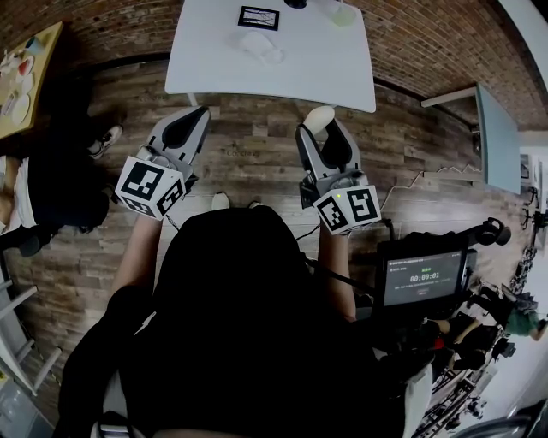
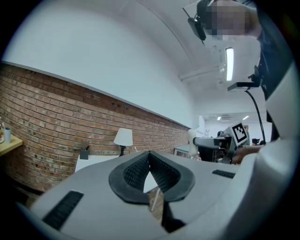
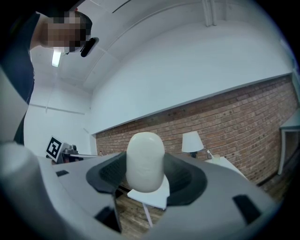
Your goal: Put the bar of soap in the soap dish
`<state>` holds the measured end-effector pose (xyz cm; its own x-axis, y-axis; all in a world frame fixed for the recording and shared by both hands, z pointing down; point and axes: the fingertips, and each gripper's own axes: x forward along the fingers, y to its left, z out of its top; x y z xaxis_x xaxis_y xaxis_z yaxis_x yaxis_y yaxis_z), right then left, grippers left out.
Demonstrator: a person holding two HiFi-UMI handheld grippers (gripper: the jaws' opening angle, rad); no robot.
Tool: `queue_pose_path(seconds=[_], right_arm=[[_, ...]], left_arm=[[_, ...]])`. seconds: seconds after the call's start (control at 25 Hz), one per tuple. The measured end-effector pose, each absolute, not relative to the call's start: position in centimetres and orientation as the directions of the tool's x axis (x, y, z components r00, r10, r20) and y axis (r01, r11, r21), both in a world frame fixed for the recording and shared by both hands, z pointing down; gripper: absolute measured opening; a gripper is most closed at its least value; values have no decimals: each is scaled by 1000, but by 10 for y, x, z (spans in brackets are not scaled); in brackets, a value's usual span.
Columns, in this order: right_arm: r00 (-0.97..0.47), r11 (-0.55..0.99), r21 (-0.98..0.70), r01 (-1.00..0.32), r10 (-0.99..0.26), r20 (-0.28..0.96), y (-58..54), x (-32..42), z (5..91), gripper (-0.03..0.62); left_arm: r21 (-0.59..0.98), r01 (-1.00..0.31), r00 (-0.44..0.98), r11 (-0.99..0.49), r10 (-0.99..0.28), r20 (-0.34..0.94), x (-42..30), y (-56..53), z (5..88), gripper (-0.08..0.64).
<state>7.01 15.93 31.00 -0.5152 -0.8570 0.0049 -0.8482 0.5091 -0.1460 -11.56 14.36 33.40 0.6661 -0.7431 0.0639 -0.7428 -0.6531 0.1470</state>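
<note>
My right gripper (image 1: pixel 319 128) is shut on a white oval bar of soap (image 1: pixel 318 118), which stands up between its dark pads in the right gripper view (image 3: pixel 146 161). My left gripper (image 1: pixel 195 116) is held beside it at about the same height. Its jaws are shut and meet at the tip with nothing between them (image 2: pixel 149 160). Both grippers are raised over the wooden floor, short of the white table (image 1: pixel 214 64). On that table lies a pale object (image 1: pixel 262 47) that may be the soap dish; it is too small to be sure.
The white table also carries a black-framed marker card (image 1: pixel 259 17) and a green cup (image 1: pixel 342 14). A yellow-topped table with dishes (image 1: pixel 26 77) stands at the left and a grey table (image 1: pixel 497 128) at the right. A timer screen (image 1: pixel 424 279) is near my right side.
</note>
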Motion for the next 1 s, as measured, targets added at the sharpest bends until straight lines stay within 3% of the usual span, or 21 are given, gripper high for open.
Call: queue_pose_path(seconds=[1.0], right_arm=[[-516,504,-168,-847,-856,34,156,51,303,255]], left_arm=[[189,-734,674,-652,-732,95,-136,139,339,6]])
